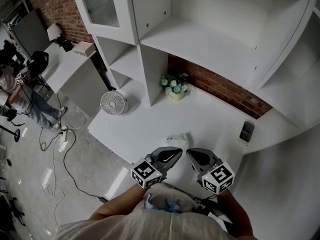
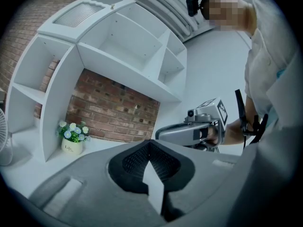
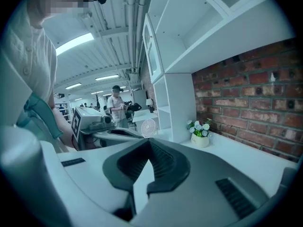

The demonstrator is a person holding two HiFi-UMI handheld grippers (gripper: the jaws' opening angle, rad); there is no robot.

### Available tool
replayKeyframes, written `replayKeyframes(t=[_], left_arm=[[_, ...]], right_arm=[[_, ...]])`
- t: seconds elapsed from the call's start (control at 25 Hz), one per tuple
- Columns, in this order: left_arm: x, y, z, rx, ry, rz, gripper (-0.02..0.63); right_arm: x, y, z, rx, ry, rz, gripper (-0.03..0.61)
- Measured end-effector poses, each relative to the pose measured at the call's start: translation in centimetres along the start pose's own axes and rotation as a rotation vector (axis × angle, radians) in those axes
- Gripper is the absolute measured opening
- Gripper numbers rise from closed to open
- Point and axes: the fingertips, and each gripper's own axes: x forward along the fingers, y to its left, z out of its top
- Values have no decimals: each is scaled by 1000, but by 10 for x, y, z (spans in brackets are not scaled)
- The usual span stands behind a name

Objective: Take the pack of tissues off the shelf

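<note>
**Head view:** the pack lies on the white surface, just ahead of both grippers. It isn't on the shelf, whose bays look bare, so I'd say the job is done or as good as. The left gripper and right gripper sit side by side, close to the person's body. Their tips angle toward each other, near the pack but w/o touching it. Forearms are tucked in, prob. a rest pose. The pot of flowers and the fan stand further back, out of the way.

**Left gripper view:** the left gripper has its jaws pressed together, nothing btwn them. It points about level, across at the right gripper, w/ the shelf and brick wall behind. The pack isn't in sight here; prob. it's hidden under the gripper body.

**Right gripper view:** the right gripper is closed at the tips too, nothing pinched. It tilts a bit down, looking past the left gripper toward the fan & pot. No pack seen here either.
</note>
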Motion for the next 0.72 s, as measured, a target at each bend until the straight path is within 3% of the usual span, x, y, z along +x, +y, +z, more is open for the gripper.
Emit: replayKeyframes(t=[0.72], left_arm=[[8, 0, -8, -7, 28, -7, 9]], right_arm=[[-4, -3, 1, -32, 9, 7, 15]])
